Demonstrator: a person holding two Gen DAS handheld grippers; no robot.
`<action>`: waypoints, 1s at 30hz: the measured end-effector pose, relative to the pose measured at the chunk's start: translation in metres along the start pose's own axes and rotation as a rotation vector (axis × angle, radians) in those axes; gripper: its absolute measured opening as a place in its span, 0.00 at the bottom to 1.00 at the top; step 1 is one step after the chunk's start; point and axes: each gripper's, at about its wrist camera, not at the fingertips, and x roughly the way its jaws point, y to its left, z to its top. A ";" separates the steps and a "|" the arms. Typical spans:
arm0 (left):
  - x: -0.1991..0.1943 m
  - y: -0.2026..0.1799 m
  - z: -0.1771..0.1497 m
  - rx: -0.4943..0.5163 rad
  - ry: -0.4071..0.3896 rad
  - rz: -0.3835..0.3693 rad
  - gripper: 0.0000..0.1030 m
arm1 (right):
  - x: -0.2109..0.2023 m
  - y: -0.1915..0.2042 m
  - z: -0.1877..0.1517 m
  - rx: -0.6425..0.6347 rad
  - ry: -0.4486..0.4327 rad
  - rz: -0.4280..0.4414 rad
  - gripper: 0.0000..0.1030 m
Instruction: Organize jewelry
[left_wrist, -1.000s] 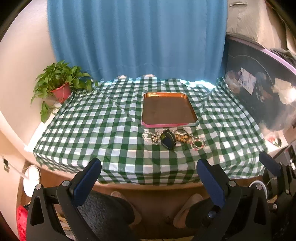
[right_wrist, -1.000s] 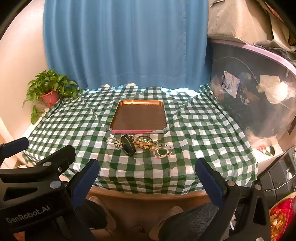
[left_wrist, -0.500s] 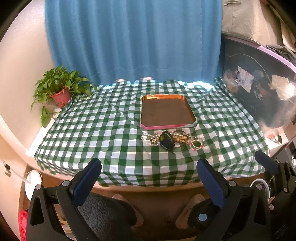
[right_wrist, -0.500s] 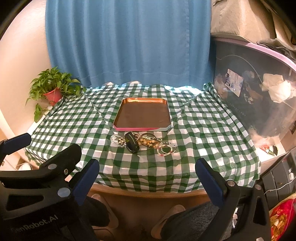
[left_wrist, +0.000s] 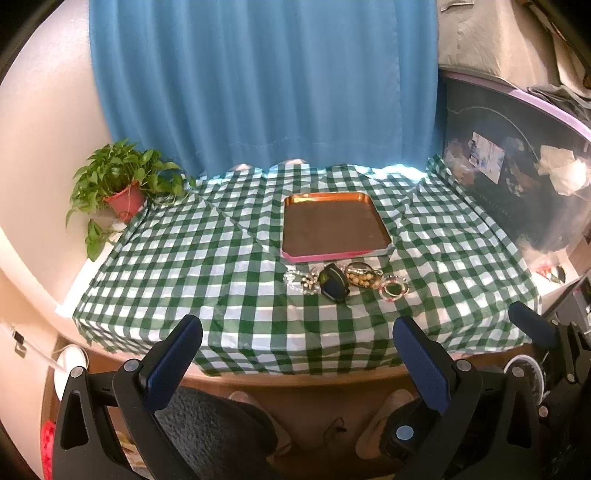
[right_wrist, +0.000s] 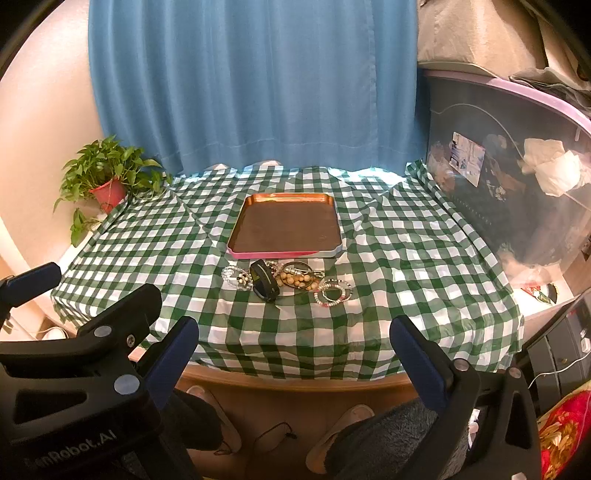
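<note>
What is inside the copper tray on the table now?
The copper tray holds nothing; its dark floor shows bare. The jewelry lies on the checked tablecloth in front of it.

Bench cloth (left_wrist: 207, 266): green-and-white check. Tray (left_wrist: 334, 227): copper-orange rim, dark brown floor, pink front edge. Curtain (left_wrist: 258, 85): plain blue. Plant (left_wrist: 118, 177): green leaves, red pot. Tool pads (left_wrist: 173, 365): dark blue on black frames. Watch (right_wrist: 264, 284): black.

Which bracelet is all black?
The black band, second from the left in the row before the tray. The others are strings of clear, wooden or coloured beads.
</note>
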 end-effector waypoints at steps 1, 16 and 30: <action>0.000 0.000 0.000 -0.001 0.002 0.001 0.99 | 0.000 -0.001 0.000 0.000 0.002 0.003 1.00; -0.003 0.001 -0.002 0.002 -0.001 0.002 1.00 | -0.002 0.000 -0.002 0.021 0.004 0.012 1.00; 0.028 -0.001 -0.003 -0.004 0.035 -0.007 1.00 | 0.024 -0.007 -0.009 0.023 0.032 0.038 1.00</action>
